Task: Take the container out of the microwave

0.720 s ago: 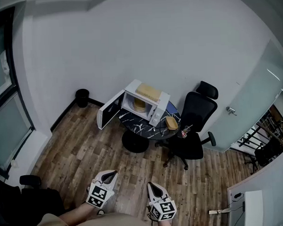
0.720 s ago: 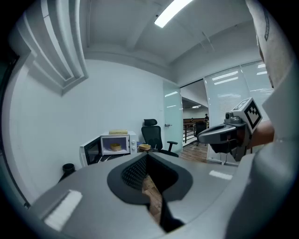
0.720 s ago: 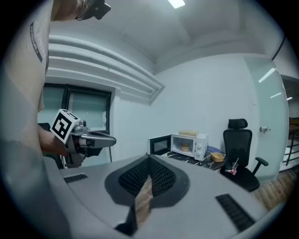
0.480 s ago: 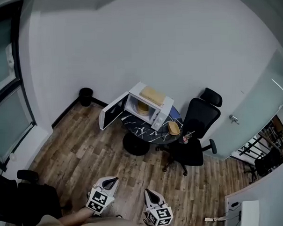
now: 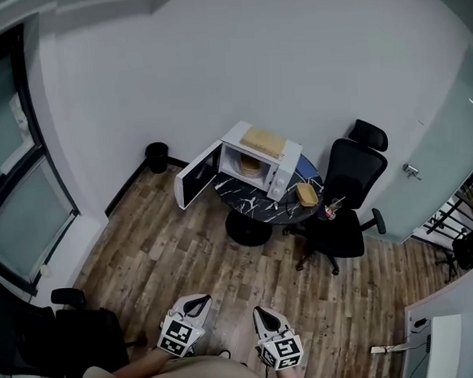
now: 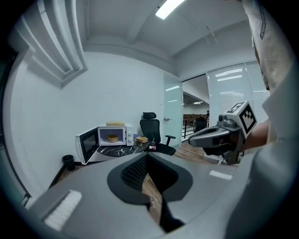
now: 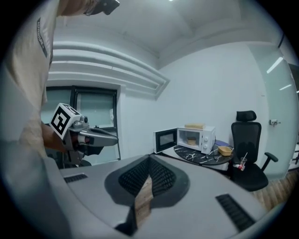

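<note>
A white microwave (image 5: 276, 167) stands on a round black marble table (image 5: 257, 202) far across the room, with its door (image 5: 195, 177) swung open to the left. A tan container (image 5: 251, 163) sits inside it, also visible in the left gripper view as the container (image 6: 112, 138) and in the right gripper view as the container (image 7: 190, 142). My left gripper (image 5: 197, 306) and right gripper (image 5: 263, 317) are held low near my body, far from the table. Both look shut and hold nothing.
A black office chair (image 5: 348, 199) stands right of the table. A second tan container (image 5: 305, 194) lies on the table, and a flat yellowish pad (image 5: 263, 141) lies on the microwave. A black bin (image 5: 157, 156) stands by the wall. Wooden floor (image 5: 184, 249) lies between me and the table.
The head view has swung, so the table and microwave sit a little further right and up. Both grippers stay low and shut, and have drifted slightly right.
</note>
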